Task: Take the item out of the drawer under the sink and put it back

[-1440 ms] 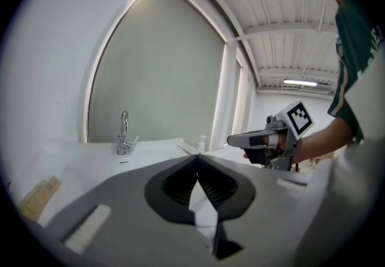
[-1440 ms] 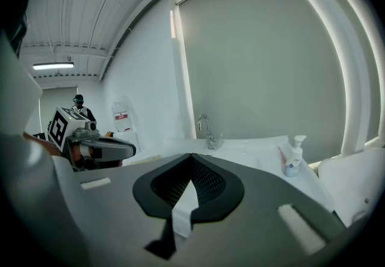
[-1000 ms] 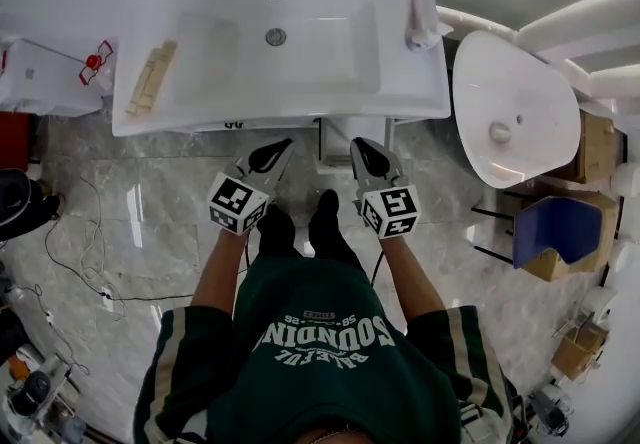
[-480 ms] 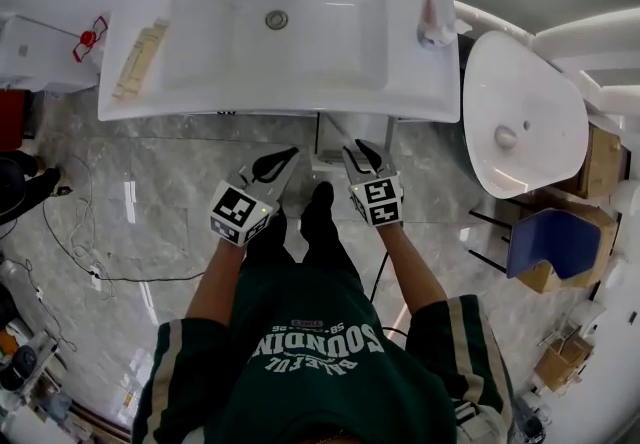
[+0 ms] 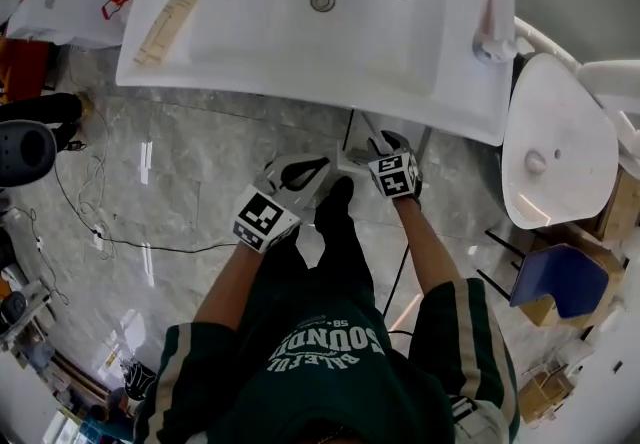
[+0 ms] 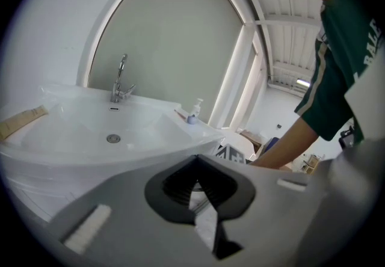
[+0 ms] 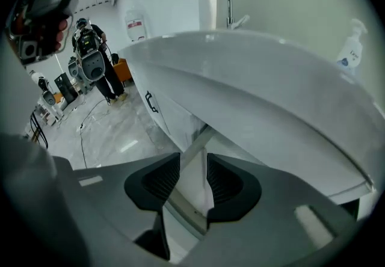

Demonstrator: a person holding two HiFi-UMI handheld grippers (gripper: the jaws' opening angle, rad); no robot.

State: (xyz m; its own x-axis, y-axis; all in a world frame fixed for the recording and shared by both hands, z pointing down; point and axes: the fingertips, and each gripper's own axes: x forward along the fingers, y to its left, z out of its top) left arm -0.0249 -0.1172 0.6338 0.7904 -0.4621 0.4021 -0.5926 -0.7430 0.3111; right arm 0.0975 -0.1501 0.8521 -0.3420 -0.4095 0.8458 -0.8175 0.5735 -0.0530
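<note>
The white sink (image 5: pixel 240 67) fills the top of the head view. Below its front rim, my right gripper (image 5: pixel 379 143) points steeply down at the white cabinet (image 7: pixel 174 116) under the basin. Its jaws have just been opening and stand open, with nothing gripped; a pale edge of the cabinet shows through the gap of the right gripper (image 7: pixel 194 171). A small black handle (image 7: pixel 150 102) sits on the cabinet front to the left. My left gripper (image 5: pixel 323 165) hangs beside it over the floor, shut and empty. The left gripper (image 6: pixel 197 165) faces the sink (image 6: pixel 72 139). The item itself is hidden.
A soap dispenser (image 5: pixel 489 24) stands on the sink's right end and a beige flat pack (image 5: pixel 168 24) on its left. A white toilet (image 5: pixel 545 147) stands to the right, with a blue seat (image 5: pixel 560 277) beyond. Cables (image 5: pixel 100 222) lie on the marble floor at left.
Both grippers have sunk toward the floor in front of the cabinet, the right one much further, tipping down under the sink rim. Its jaws went from shut to open.
</note>
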